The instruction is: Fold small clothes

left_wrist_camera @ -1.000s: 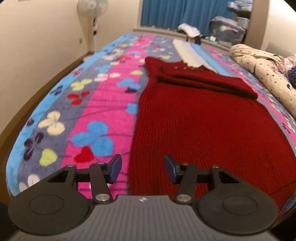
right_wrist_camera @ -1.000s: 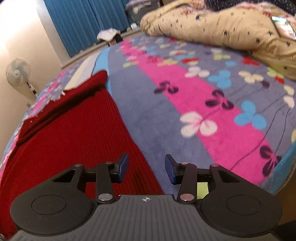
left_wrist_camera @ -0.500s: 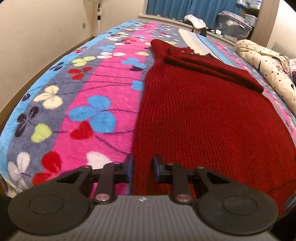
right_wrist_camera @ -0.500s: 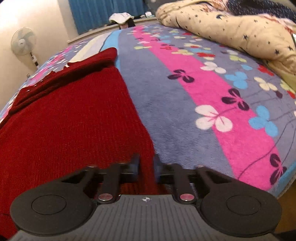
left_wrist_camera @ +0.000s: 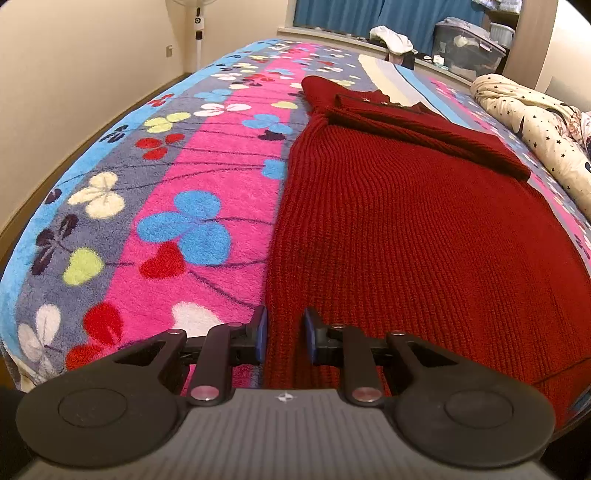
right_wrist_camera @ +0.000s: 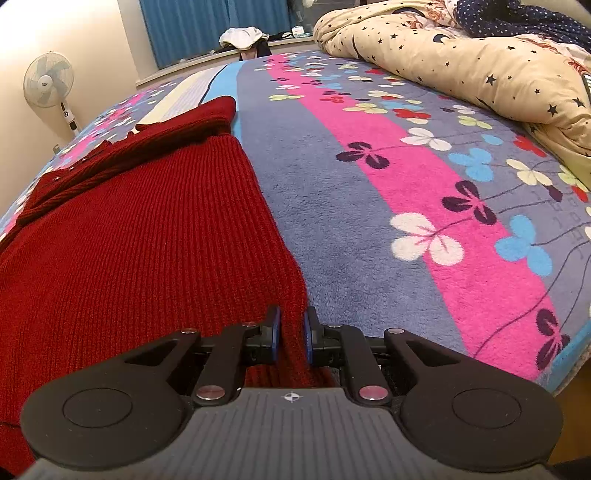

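Note:
A dark red knit sweater (left_wrist_camera: 406, 221) lies flat on the flowered bed blanket (left_wrist_camera: 166, 184), with its sleeves folded across the far end. My left gripper (left_wrist_camera: 285, 338) is shut on the sweater's near left hem corner. In the right wrist view the same sweater (right_wrist_camera: 140, 240) fills the left half, and my right gripper (right_wrist_camera: 292, 338) is shut on its near right hem corner. Both grips sit low at the bed's near edge.
A cream star-print duvet (right_wrist_camera: 461, 62) is bunched along the right side of the bed. A standing fan (right_wrist_camera: 46, 85) is by the left wall. Blue curtains (left_wrist_camera: 354, 16) and storage boxes (left_wrist_camera: 465, 40) stand beyond the far end of the bed.
Both grippers moved down to the sweater's near hem and closed from open onto its two corners. In the last half second they barely shifted.

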The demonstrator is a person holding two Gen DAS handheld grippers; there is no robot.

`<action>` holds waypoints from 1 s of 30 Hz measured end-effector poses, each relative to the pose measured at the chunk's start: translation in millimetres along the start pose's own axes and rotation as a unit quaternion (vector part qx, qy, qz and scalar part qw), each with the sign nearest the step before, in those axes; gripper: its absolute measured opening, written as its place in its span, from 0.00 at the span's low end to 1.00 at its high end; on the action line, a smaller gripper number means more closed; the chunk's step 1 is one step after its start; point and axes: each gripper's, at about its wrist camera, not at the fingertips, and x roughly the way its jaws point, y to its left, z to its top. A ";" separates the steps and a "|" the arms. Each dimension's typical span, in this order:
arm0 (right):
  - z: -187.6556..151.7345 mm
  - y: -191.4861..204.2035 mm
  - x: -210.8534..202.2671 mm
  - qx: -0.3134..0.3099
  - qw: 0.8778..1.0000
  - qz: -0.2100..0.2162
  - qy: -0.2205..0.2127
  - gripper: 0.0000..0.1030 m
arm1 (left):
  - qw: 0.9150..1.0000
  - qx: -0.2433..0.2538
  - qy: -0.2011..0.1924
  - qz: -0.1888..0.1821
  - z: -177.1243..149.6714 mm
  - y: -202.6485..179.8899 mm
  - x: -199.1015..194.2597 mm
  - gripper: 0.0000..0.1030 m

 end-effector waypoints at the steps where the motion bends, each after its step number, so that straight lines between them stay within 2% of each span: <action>1: 0.0 -0.2 0.1 0.000 1.000 0.000 0.000 0.13 | 1.000 0.001 0.000 0.000 0.2 -0.1 0.2 0.22; 18: 0.4 -0.8 0.8 -0.003 1.000 -0.002 0.001 0.13 | 1.000 0.008 0.000 0.003 -1.4 -2.1 0.6 0.22; 20: 0.9 -0.9 0.0 -0.006 1.000 -0.003 -0.002 0.12 | 1.000 0.012 -0.002 0.000 -2.0 -3.2 -0.3 0.14; 23: 3.2 -1.1 -12.4 -0.001 0.999 -0.002 -0.033 0.08 | 1.000 0.003 -0.023 -0.009 -0.6 -0.4 -10.6 0.11; 25: 6.1 -4.7 -27.6 0.008 0.998 0.007 -0.068 0.07 | 0.998 -0.010 -0.057 -0.021 0.8 3.6 -25.4 0.11; 27: 7.2 -6.2 -36.1 0.008 0.997 0.005 -0.082 0.07 | 0.997 -0.015 -0.070 -0.026 1.6 5.4 -32.6 0.11; 28: 6.9 -5.6 -33.9 0.007 0.997 0.003 -0.074 0.07 | 0.997 -0.017 -0.065 -0.027 1.7 5.7 -31.7 0.11; 30: 4.6 -4.4 -17.4 0.001 1.000 -0.004 -0.027 0.09 | 0.999 -0.023 -0.030 -0.027 2.3 6.0 -20.2 0.12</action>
